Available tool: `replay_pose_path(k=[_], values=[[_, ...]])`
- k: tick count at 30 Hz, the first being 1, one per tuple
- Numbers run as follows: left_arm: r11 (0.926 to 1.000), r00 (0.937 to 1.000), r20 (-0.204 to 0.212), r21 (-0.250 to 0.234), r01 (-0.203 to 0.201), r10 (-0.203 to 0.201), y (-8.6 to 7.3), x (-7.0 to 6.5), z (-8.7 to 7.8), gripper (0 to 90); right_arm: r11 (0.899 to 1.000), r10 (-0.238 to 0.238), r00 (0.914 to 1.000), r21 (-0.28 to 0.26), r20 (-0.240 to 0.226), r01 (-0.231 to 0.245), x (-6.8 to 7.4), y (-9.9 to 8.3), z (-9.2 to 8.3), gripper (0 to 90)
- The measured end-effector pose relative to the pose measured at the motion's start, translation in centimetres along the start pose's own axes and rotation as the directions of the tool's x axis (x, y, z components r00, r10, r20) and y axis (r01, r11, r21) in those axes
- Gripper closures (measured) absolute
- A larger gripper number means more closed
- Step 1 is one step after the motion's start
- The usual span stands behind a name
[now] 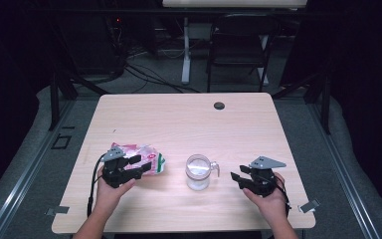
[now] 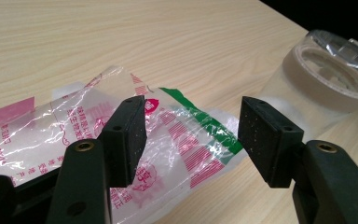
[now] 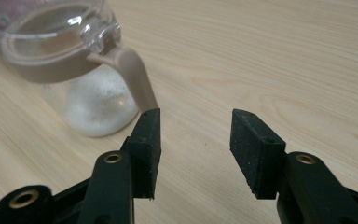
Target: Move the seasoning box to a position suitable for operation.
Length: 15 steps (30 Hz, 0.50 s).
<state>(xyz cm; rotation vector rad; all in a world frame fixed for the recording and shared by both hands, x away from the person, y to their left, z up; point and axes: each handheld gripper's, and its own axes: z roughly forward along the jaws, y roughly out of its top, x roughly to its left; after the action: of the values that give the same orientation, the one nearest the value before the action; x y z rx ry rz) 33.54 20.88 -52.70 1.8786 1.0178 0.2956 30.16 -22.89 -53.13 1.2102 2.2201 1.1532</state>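
Two grippers are held over a pale wooden table (image 1: 179, 119), one in each of the person's hands. The left gripper (image 1: 129, 167) is seen in the high view at the near left of the table, poised at the right end of a crinkled clear plastic bag (image 1: 142, 158) printed in red and green, which lies flat on the wood. In the left gripper view its jaws are spread wide, with the bag's (image 2: 121, 135) printed end lying beneath and between them; neither pad is pressed on the film, so the left gripper (image 2: 191, 135) is released and nothing is grasped. Just to the right of the bag, near the middle of the table's near half, a clear glass jar (image 1: 198, 172) with a lid and a beige handle is stood upright, with white powder visible at its bottom. The jar (image 2: 326, 79) is also seen at the right edge of the left gripper view, apart from the jaws. The right gripper (image 1: 243, 180) is held at the near right, beside the jar and not touching it. In the right gripper view its jaws are likewise spread apart over bare wood, and the jar's handle (image 3: 133, 77) is seen just beyond the left jaw's tip; the right gripper (image 3: 196, 140) is released and empty. A small dark round cap (image 1: 219, 105) is set in the table near its far edge.
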Motion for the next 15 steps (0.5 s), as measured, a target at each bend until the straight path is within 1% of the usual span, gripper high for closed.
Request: replay_pose_path(k=[2, 3, 4, 6, 7, 9, 10, 12, 13, 15], values=[[0.9998, 0.9995, -0.022, 0.004, -0.021, 0.021, 0.0, -0.1, -0.1, 41.9, 1.000, -0.014, 0.9999, 0.003, -0.009, 0.014, 0.5, 0.0, 0.3, 52.2], [0.9998, 0.9996, -0.023, -0.005, -0.018, 0.018, 0.0, -0.1, -0.1, 41.9, 1.000, -0.024, 0.9997, 0.014, -0.010, 0.024, 0.7, 0.0, 0.4, 52.2], [0.9998, 0.9996, -0.025, -0.016, -0.015, 0.014, 0.0, -0.1, -0.2, 41.5, 1.000, -0.019, 0.9997, 0.014, -0.014, 0.020, 0.9, 0.0, 0.5, 51.8], [0.9993, 0.9998, -0.021, -0.036, -0.002, 0.001, 0.1, 0.0, -0.4, 39.9, 0.999, -0.029, 0.9994, 0.019, -0.018, 0.030, 1.3, -0.1, 0.9, 50.6], [0.9991, 0.9997, -0.023, -0.042, 0.007, -0.008, 0.1, 0.0, -0.4, 39.0, 0.999, -0.041, 0.9990, 0.026, -0.018, 0.041, 1.4, -0.1, 1.1, 50.1], [0.9997, 0.9988, -0.048, -0.023, 0.008, -0.009, 0.0, 0.1, -0.4, 38.4, 0.998, -0.051, 0.9983, 0.040, -0.028, 0.052, 1.6, 0.0, 1.3, 50.1], [0.9999, 0.9978, -0.066, -0.010, -0.001, 0.000, 0.0, 0.0, -0.3, 36.8, 0.998, -0.052, 0.9982, 0.037, -0.031, 0.053, 1.8, 0.0, 1.5, 50.8], [0.9999, 0.9963, -0.086, 0.008, -0.007, 0.008, 0.0, -0.1, -0.3, 35.0, 0.998, -0.044, 0.9975, 0.036, -0.055, 0.046, 2.0, 0.0, 1.8, 53.3], [0.9999, 0.9957, -0.092, 0.009, -0.007, 0.008, -0.1, -0.2, -0.4, 34.6, 0.998, -0.047, 0.9970, 0.029, -0.062, 0.048, 2.1, 0.1, 2.0, 54.1], [0.9998, 0.9955, -0.092, 0.003, -0.020, 0.021, -0.1, -0.3, -0.7, 34.6, 0.997, -0.066, 0.9961, 0.027, -0.059, 0.067, 2.4, 0.1, 2.1, 54.9]])
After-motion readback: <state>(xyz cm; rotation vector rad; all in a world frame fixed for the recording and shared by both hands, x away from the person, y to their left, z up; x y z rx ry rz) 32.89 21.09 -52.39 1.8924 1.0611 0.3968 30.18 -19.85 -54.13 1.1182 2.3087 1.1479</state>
